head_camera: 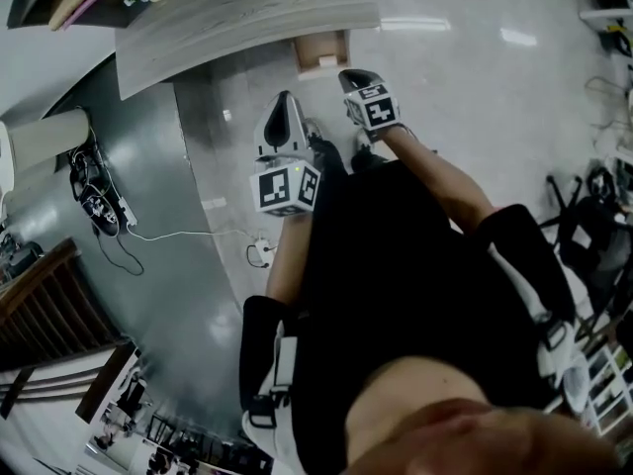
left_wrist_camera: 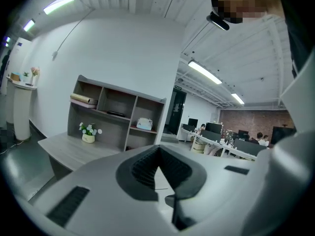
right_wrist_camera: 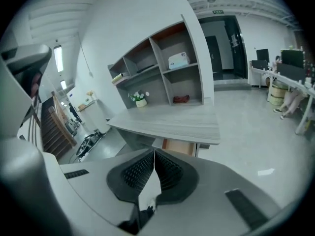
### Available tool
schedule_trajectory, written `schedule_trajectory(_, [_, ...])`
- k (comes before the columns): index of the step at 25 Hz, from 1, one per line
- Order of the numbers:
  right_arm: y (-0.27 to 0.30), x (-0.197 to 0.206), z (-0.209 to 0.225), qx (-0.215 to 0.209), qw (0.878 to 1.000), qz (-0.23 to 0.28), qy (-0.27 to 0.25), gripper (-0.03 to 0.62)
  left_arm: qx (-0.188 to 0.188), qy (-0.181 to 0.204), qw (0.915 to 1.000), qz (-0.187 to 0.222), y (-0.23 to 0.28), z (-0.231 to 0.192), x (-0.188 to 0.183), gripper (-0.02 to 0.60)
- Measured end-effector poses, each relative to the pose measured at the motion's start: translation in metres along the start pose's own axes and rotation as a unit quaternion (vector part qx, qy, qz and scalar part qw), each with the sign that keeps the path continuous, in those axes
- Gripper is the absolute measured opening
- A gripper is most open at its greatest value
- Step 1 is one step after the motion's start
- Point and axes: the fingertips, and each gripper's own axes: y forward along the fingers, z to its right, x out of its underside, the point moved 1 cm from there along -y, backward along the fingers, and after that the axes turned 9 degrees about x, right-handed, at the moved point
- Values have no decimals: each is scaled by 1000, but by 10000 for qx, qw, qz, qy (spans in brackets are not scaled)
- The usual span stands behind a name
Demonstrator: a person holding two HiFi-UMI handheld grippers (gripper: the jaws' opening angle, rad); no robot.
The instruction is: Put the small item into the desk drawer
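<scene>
The grey wooden desk [head_camera: 247, 18] runs across the top of the head view, and its brown drawer [head_camera: 321, 52] stands pulled open under the front edge. The drawer [right_wrist_camera: 179, 146] also shows in the right gripper view. Both grippers are held in the air in front of the desk, above the floor. My left gripper [head_camera: 285, 99] is shut, its tips meeting [left_wrist_camera: 158, 149] with nothing between them. My right gripper [head_camera: 350, 75] is shut too [right_wrist_camera: 154, 152]; only a pale wedge shows behind its tips. I cannot pick out the small item.
A shelf unit [right_wrist_camera: 157, 73] stands at the back of the desk, with a small flower pot [right_wrist_camera: 141, 101] beside it. A power strip and cables [head_camera: 99, 206] lie on the floor at left, near a wooden railing [head_camera: 40, 305]. Office desks with people [left_wrist_camera: 221, 141] stand far back.
</scene>
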Motion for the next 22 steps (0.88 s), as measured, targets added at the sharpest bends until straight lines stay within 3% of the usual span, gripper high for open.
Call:
schedule_trajectory(6, [-52, -32, -7, 28, 9979, 632, 157, 3, 108, 43, 9999, -1, -14, -5, -4, -9])
schedule_trajectory(13, [-134, -77, -27, 54, 9867, 1609, 219, 2, 374, 14, 9993, -45, -36, -6, -10, -9])
schedule_trajectory(22, [-206, -99, -72, 45, 9729, 2300, 241, 2, 502, 277, 9984, -10, -66, -19, -26, -9])
